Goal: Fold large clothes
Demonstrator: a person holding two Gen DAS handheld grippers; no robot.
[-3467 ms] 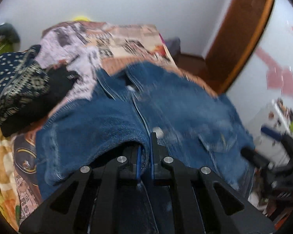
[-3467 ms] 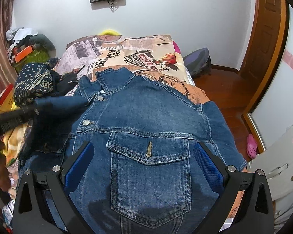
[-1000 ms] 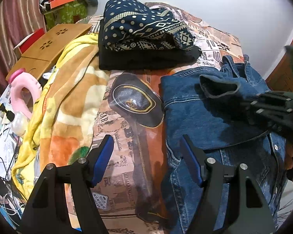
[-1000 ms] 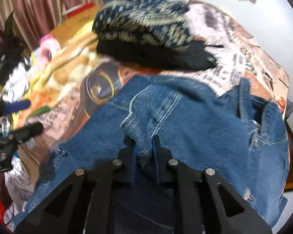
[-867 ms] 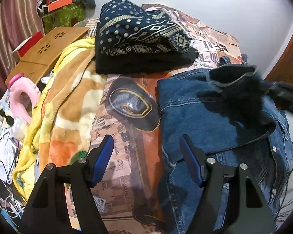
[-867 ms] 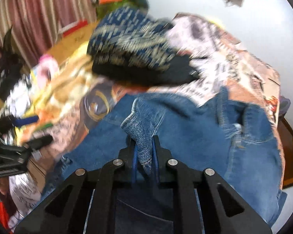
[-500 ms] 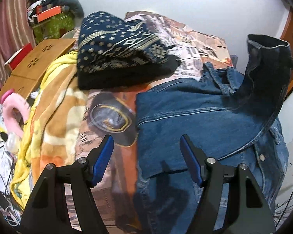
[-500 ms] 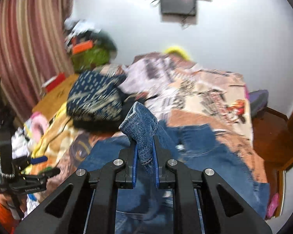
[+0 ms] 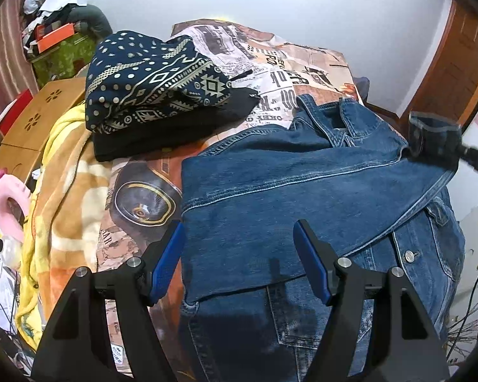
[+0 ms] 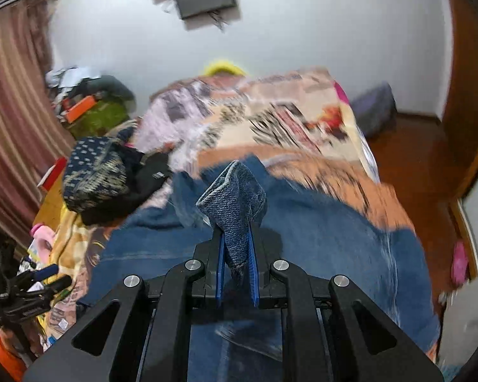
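A blue denim jacket [image 9: 302, 197] lies on the bed, one sleeve folded across its front. My left gripper [image 9: 239, 248] hangs open above the jacket's near left part, nothing between its blue pads. My right gripper [image 10: 235, 261] is shut on the sleeve cuff [image 10: 235, 200], which sticks up between its fingers. In the left wrist view that cuff [image 9: 430, 137] is held up at the far right by the right gripper's dark tip [image 9: 462, 151]. The jacket body [image 10: 318, 238] spreads blurred below the right gripper.
A folded navy patterned garment [image 9: 153, 76] rests on a black one [image 9: 162, 133] at the bed's far left. A yellow-orange blanket [image 9: 60, 184] and a wooden tray [image 9: 38, 117] lie left. A wooden door [image 9: 449, 63] and floor are at the right.
My right gripper has carried the sleeve cuff up and across the jacket to its right side, laying the sleeve over the front. The left gripper drifted right, staying open.
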